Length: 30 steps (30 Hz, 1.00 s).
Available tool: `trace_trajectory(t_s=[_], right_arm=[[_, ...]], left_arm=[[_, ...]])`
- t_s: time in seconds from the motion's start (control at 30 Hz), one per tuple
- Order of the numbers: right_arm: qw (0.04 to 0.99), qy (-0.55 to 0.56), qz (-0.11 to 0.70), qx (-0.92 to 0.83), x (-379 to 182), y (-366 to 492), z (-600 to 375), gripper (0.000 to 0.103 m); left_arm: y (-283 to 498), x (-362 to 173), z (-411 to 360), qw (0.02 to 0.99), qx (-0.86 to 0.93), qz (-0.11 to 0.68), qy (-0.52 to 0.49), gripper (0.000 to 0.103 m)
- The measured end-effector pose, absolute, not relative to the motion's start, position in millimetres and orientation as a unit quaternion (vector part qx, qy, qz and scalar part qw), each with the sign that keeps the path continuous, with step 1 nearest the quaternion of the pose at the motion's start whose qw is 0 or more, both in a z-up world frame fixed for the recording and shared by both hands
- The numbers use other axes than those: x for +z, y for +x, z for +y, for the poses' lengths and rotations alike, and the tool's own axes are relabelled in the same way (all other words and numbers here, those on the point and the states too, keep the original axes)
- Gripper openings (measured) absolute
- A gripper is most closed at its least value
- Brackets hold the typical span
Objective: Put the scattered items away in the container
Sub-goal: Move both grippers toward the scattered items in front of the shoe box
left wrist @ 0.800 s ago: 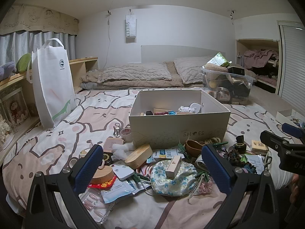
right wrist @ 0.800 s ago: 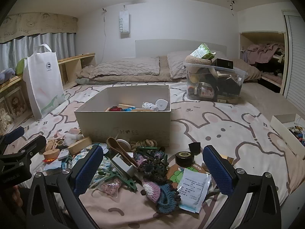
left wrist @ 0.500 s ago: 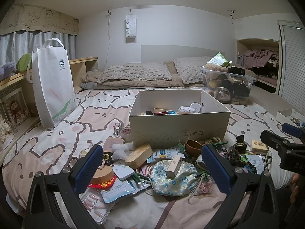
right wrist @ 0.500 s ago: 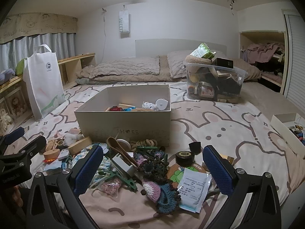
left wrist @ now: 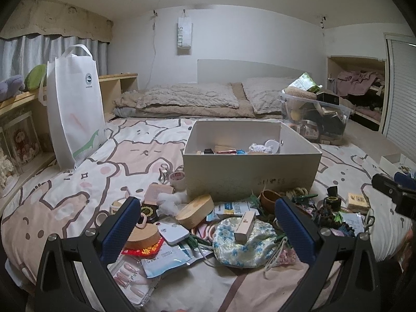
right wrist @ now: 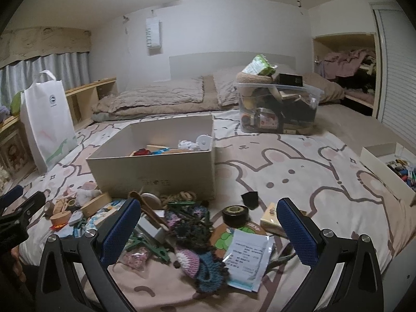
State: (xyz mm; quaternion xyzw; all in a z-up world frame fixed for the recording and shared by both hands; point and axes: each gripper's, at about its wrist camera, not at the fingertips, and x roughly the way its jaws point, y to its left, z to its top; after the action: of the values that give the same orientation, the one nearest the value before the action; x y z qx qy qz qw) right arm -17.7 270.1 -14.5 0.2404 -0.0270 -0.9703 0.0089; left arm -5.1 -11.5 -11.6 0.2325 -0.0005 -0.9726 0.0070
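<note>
Scattered items point(left wrist: 197, 223) heaped on bed just ahead of both claws. Left gripper point(left wrist: 208, 223) spread wide, nothing held; floral pouch point(left wrist: 244, 241) with small wooden block point(left wrist: 244, 226) on top between its fingers, round wooden lid point(left wrist: 143, 236) by left finger. Right gripper point(right wrist: 208, 223) spread wide, nothing held; crochet piece point(right wrist: 200, 262) and paper sachet point(right wrist: 249, 257) between fingers, black tape roll point(right wrist: 235, 214) just beyond. Beige box point(left wrist: 249, 179) past heap, few things inside. Clear bin point(right wrist: 278, 109) farther back, right of box.
</note>
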Motion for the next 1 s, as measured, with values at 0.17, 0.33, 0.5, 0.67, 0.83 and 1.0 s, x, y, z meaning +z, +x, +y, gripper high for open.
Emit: trace_trajectory(t_s=[0.17,0.33,0.5,0.67,0.83,1.0], right_arm=[[-0.012,0.255,-0.042,-0.966,-23.0,-22.0,286.2,0.103],[-0.029,0.276,-0.059,-0.959,-33.1,-25.2,301.6,0.103],[-0.036,0.289,-0.071,-0.954,-47.0,-30.4,308.0,0.103],[-0.030,0.291,-0.081,-0.953,-58.0,-35.3,312.1,0.103],[-0.025,0.293,-0.094,-0.951,-68.8,-37.5,309.7,0.103],[-0.006,0.305,-0.078,-0.949,-79.4,-45.7,294.7,0.103]], left_arm=[[-10.2,-27.7,-7.1,-0.007,-0.969,-0.005,0.247,0.103],[-17.4,-48.1,-0.3,-0.028,-0.963,-0.005,0.267,0.103],[-22.7,-65.8,6.6,-0.044,-0.959,-0.005,0.280,0.103],[-26.8,-75.6,10.4,-0.055,-0.956,-0.005,0.287,0.103],[-36.0,-82.1,9.6,-0.071,-0.950,0.014,0.304,0.103],[-46.6,-85.5,6.0,-0.074,-0.944,0.029,0.319,0.103]])
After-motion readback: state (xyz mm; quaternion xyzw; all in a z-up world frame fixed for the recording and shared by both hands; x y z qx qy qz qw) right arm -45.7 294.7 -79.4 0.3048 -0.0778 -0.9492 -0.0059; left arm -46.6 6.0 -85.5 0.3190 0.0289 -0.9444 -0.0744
